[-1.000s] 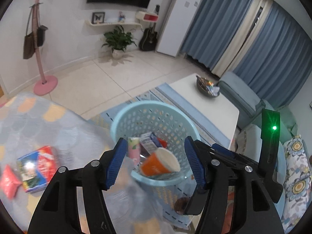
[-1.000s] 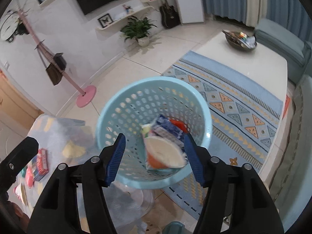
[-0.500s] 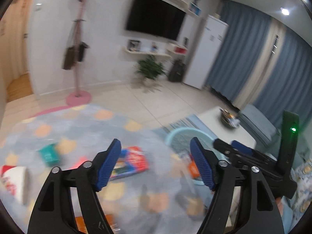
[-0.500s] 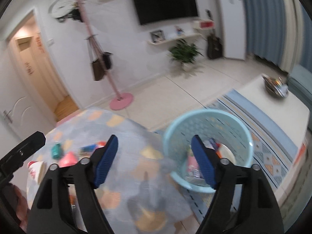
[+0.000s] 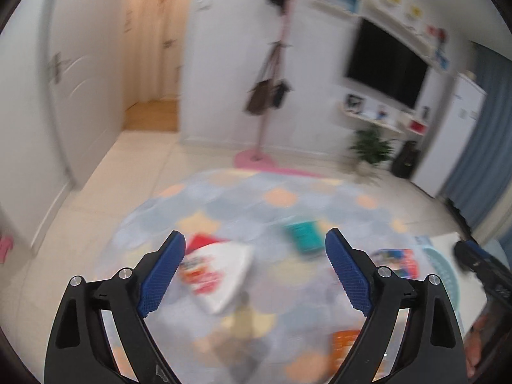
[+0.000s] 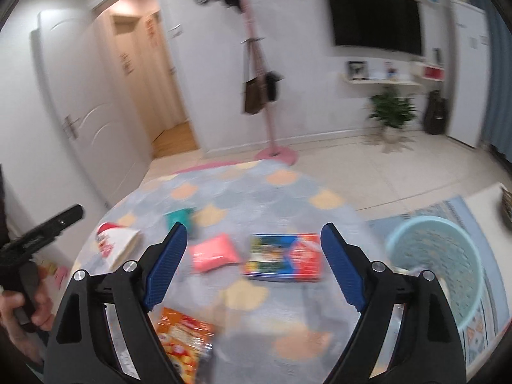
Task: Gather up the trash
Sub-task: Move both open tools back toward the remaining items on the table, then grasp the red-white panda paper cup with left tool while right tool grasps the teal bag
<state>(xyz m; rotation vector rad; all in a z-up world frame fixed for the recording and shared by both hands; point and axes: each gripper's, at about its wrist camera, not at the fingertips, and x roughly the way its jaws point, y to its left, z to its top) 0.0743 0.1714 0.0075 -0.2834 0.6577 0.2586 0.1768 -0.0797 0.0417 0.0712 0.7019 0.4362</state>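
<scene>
Left wrist view: the left tool, fingers apart and empty, hovers over a blurred white paper cup lying on the patterned surface.

Right wrist view: the right tool, likewise spread and empty, faces a pink packet and red-blue box; pale blue basket stands far right.

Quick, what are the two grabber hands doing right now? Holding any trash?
Left gripper: open, holding nothing.
Right gripper: open, holding nothing.

Home living room, wall television, coat stand, potted plant
</scene>
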